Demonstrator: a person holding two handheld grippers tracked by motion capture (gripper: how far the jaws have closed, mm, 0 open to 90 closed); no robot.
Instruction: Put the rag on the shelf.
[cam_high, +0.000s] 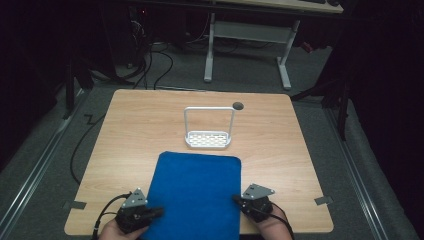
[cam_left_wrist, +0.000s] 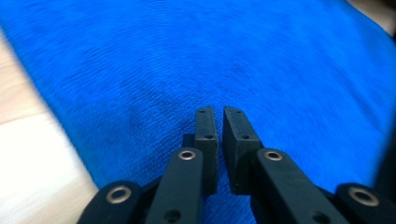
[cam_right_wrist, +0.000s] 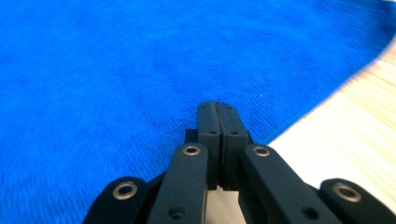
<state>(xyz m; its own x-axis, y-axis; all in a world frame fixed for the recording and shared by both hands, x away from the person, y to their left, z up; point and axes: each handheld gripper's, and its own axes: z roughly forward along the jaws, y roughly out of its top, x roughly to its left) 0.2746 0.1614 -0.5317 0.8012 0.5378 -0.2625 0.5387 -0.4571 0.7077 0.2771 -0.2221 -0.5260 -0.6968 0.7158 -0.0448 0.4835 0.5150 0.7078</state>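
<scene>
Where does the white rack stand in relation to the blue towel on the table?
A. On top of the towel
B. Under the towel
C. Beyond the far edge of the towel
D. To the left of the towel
C: the white rack stands on bare wood just past the far edge of the blue towel.

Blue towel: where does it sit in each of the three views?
High view: blue towel at bottom centre, between the grippers.
Left gripper view: towel spans the frame; table at left.
Right gripper view: towel covers most; table at right.
Shared landmark: towel edge against the wood.
</scene>
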